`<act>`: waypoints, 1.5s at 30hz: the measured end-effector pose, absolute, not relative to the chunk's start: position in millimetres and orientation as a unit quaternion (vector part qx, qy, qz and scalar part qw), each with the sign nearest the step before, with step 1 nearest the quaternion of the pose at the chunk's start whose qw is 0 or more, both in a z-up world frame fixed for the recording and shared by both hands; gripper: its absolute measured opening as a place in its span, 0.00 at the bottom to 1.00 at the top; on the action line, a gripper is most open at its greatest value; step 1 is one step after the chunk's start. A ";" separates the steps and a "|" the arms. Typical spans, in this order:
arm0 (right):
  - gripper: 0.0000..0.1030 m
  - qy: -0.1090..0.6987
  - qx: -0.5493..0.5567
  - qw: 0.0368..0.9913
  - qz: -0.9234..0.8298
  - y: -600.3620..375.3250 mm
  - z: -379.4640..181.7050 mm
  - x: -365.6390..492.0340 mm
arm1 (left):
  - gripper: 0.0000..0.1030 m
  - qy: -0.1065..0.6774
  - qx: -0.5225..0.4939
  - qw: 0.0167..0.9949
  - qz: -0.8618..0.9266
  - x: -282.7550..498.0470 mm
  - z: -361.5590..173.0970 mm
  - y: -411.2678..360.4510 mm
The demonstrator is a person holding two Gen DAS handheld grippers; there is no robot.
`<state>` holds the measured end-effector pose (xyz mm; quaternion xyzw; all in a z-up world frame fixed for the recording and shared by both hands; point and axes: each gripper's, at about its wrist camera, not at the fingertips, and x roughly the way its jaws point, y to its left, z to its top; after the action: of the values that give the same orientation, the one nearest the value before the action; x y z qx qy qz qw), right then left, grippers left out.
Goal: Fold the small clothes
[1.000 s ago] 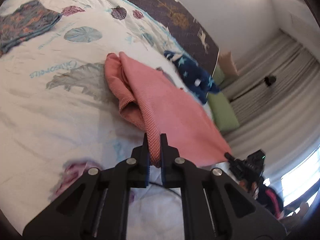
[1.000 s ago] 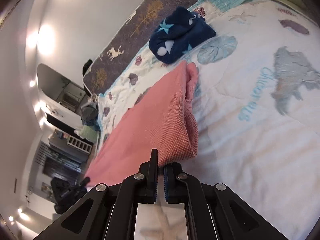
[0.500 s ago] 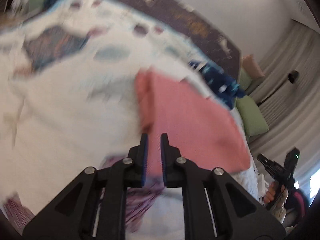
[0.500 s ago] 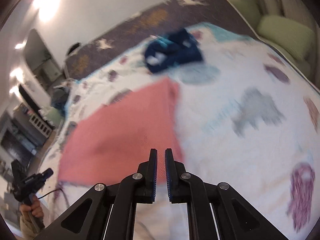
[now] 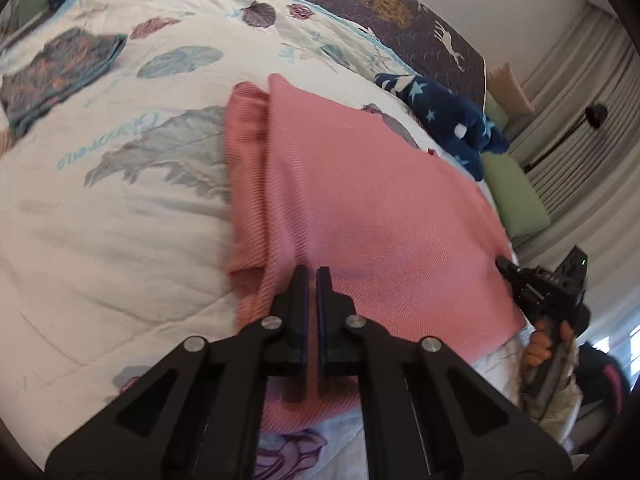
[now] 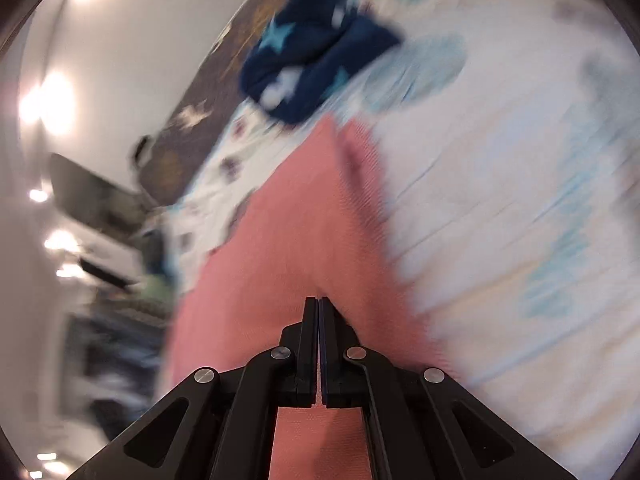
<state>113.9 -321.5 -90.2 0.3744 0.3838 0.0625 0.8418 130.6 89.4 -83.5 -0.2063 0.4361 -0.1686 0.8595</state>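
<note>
A pink cloth [image 5: 360, 200] lies spread on the white printed bedspread [image 5: 100, 240], with a folded strip along its left side. My left gripper [image 5: 312, 270] sits over the cloth's near left part. Its jaws are closing to a thin slit with pink fabric in it. In the blurred right wrist view the pink cloth [image 6: 300, 220] runs away from my right gripper [image 6: 319, 300], whose jaws are closing tight on a raised pinch of it. The right gripper [image 5: 502, 262], held by a hand [image 5: 548, 344], meets the cloth's near right corner.
A navy garment with stars [image 5: 440, 120] lies bunched beyond the cloth, near the dark deer-print headboard [image 5: 400, 8]. A folded dark patterned garment [image 5: 60, 68] rests at the far left. Green pillows [image 5: 516, 200] and curtains stand off the bed's right side.
The cloth, bunched and hanging a second ago, was swung up taut between both grippers and now lies flat on the bed. Both grippers came down toward the bedspread.
</note>
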 end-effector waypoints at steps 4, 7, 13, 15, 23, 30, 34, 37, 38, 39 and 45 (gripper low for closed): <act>0.00 0.379 0.303 0.874 0.029 -307.3 -76.1 103.7 | 0.06 0.425 -0.196 0.869 -0.162 117.9 -79.7 86.9; 0.05 0.379 0.233 0.896 0.007 -291.1 -63.8 93.1 | 0.07 0.421 -0.190 0.872 -0.163 109.1 -76.3 88.8; 0.08 0.360 0.170 0.917 0.035 -268.8 -38.1 68.1 | 0.17 0.385 -0.177 0.896 -0.130 84.3 -50.3 112.2; 0.09 0.352 0.149 0.923 0.041 -256.7 -29.2 61.2 | 0.18 0.371 -0.178 0.904 -0.116 76.9 -40.3 125.3; 0.12 0.353 0.106 0.923 0.109 -205.6 -13.2 51.3 | 0.33 0.313 -0.165 0.935 0.005 36.5 3.1 210.5; 0.22 0.340 -0.042 0.915 0.215 -97.0 -13.3 29.4 | 0.44 0.331 -0.179 0.926 0.027 12.8 -17.9 238.1; 0.44 0.330 -0.141 0.899 0.250 -35.0 -27.0 16.5 | 0.49 0.351 -0.195 0.916 0.015 12.1 -36.9 238.6; 0.48 0.306 -0.223 0.890 0.252 4.5 -41.6 6.0 | 0.50 0.360 -0.205 0.910 0.009 16.0 -44.2 237.8; 0.49 0.291 -0.257 0.888 0.246 18.1 -47.4 2.8 | 0.51 0.361 -0.202 0.910 0.005 18.0 -44.8 236.4; 0.51 0.279 -0.280 0.887 0.237 26.4 -52.1 1.4 | 0.53 0.361 -0.199 0.911 0.002 19.9 -44.4 235.5; 0.54 0.243 -0.377 0.875 0.181 60.7 -82.6 9.3 | 0.55 0.363 -0.197 0.911 -0.015 36.0 -47.0 233.5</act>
<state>9.3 60.7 -82.6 -0.3774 0.2432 0.1813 0.8750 36.0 233.5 -47.0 -0.1968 0.3627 -0.0150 0.9108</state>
